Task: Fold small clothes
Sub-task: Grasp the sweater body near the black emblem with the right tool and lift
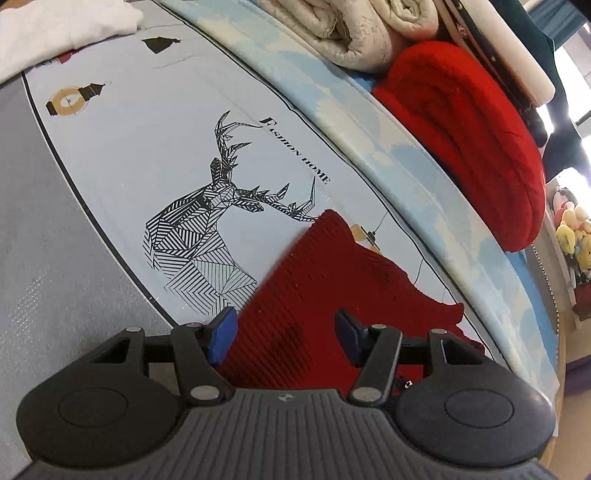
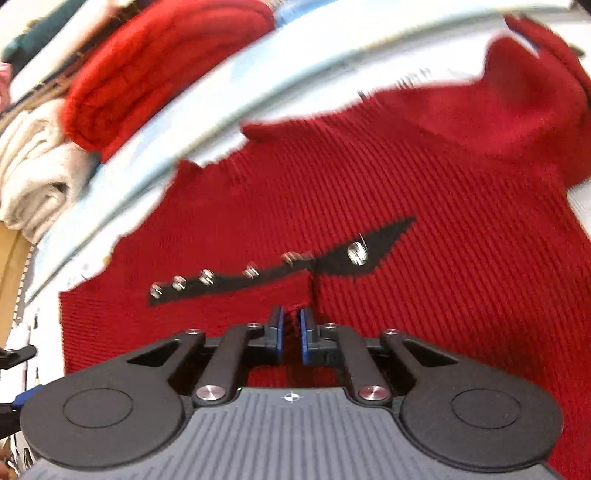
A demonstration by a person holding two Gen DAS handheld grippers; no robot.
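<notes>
This looks like a room in a home, likely a bedroom. A pale blue cloth (image 1: pixel 122 155) printed with a line-drawn stag (image 1: pixel 207 229) and the words "FASHION HOME" covers the work surface. Along its far edge lie a rolled cream quilt (image 1: pixel 351 33) and a folded red blanket (image 1: pixel 469 140). Off to the right, a cluster of plush toys (image 1: pixel 572 232) sits by a bright window.

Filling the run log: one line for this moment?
left gripper: open over red sweater | right gripper: shut on sweater fold | surface: deer-print mat
</notes>
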